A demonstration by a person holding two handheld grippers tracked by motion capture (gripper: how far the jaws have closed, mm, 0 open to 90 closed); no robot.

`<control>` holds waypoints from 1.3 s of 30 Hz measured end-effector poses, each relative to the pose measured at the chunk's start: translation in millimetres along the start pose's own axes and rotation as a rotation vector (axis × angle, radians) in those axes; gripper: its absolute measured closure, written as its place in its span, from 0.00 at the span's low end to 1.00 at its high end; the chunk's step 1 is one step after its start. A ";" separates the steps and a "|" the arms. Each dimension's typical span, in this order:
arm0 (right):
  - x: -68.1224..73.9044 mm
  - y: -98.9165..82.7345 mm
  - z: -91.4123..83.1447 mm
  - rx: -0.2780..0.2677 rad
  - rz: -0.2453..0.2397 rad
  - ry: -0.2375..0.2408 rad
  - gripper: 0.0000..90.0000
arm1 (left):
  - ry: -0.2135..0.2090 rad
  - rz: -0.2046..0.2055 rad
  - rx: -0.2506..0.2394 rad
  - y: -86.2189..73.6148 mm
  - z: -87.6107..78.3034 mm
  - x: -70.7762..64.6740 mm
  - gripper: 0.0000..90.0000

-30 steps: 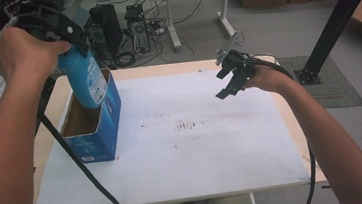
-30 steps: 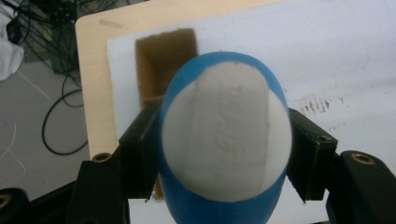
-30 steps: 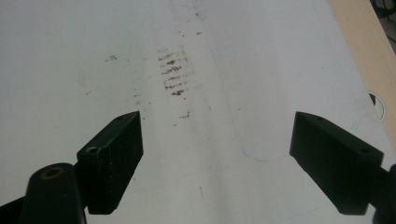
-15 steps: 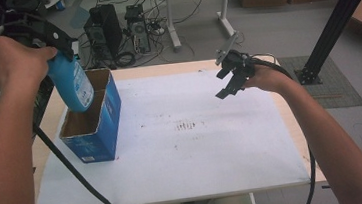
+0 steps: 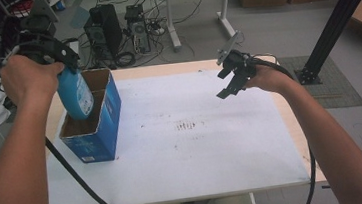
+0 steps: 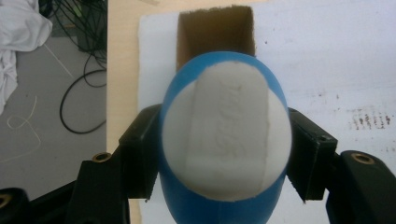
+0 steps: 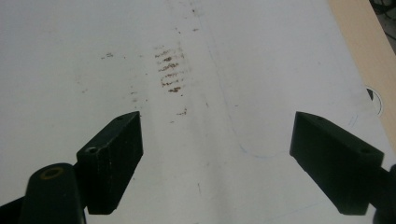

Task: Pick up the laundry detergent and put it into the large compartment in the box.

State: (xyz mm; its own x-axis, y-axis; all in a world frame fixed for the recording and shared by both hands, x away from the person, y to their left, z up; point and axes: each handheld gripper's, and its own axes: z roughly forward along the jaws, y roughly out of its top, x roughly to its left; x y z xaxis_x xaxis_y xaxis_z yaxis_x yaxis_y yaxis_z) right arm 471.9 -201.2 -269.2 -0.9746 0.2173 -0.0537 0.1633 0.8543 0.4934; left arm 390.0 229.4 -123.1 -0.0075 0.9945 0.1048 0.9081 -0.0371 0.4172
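White counter [image 5: 199,150] carries a blue box [image 5: 103,134] at its left edge, above whose open top the left claw [image 6: 224,154] pinches a blue bottle [image 5: 75,94], while the right claw [image 5: 232,79] hovers spread, empty.

bottle [image 5: 75,94] over box [image 5: 102,132] | box on table [image 5: 214,154], left side | right gripper [image 5: 227,85] above far right
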 end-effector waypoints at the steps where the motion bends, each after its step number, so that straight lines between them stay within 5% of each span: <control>1: -0.2 -0.4 -0.1 0.002 0.000 -0.001 0.19 | -0.002 0.000 0.003 -1.3 3.9 0.3 0.43; 13: -0.6 -3.4 2.9 0.004 0.007 0.000 0.19 | -0.012 0.024 0.040 -18.6 62.9 -1.5 0.43; 39: -2.8 -5.0 7.0 0.023 0.024 -0.009 0.18 | -0.012 0.022 0.093 -44.3 134.2 -3.5 0.43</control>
State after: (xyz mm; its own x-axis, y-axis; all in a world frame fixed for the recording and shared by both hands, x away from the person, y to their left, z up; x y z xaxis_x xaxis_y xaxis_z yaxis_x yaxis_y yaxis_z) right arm 474.9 -202.7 -277.5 -0.9690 0.2420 -0.0505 0.1899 0.8593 0.4749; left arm 406.0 240.8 -263.1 0.0177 0.9946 0.1018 0.9429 -0.0505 0.3291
